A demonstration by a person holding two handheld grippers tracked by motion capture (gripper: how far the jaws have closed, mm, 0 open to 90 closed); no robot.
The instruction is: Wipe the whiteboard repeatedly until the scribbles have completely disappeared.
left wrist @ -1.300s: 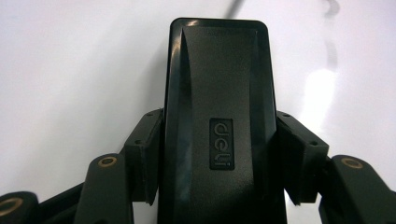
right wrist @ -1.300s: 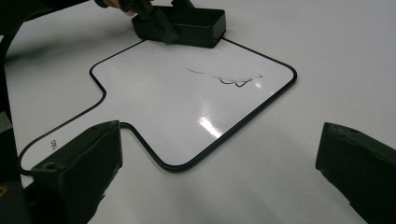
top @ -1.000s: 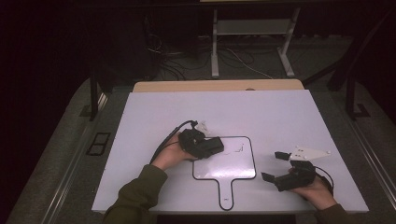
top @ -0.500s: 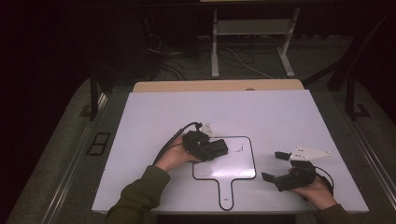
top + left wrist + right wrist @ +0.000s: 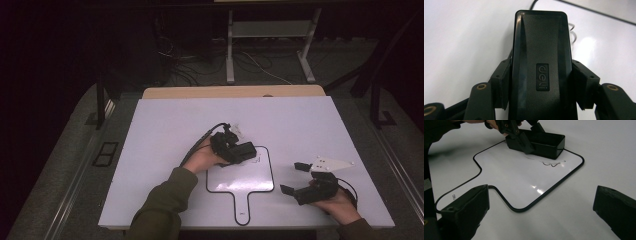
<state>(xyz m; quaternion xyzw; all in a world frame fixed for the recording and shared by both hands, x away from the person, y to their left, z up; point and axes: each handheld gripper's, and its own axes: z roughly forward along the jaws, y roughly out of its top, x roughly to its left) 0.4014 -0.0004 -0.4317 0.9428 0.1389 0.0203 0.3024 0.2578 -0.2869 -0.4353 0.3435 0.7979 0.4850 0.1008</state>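
Note:
A paddle-shaped whiteboard point(image 5: 240, 180) point(image 5: 519, 177) with a black rim lies flat on the white table point(image 5: 300, 120), its handle toward the front edge. Dark scribbles point(image 5: 551, 163) mark its far part. My left gripper point(image 5: 239, 151) point(image 5: 540, 82) is shut on a black rectangular eraser point(image 5: 246, 149) point(image 5: 540, 50) point(image 5: 544, 142), which rests on the board's top-left area just beside the scribbles. Both pads point(image 5: 502, 80) press the eraser's long sides. My right gripper point(image 5: 293, 177) point(image 5: 541, 212) stands open to the right of the board, low over the table, with nothing between its jaws.
The left gripper's cable point(image 5: 200, 142) trails back across the table. A wooden strip point(image 5: 230, 92) runs along the table's far edge. Behind it, a stand's legs point(image 5: 230, 55) and loose cables point(image 5: 260, 67) sit on the dark floor.
My left gripper has slid the eraser a little to the right across the top of the whiteboard. The right gripper has stayed put.

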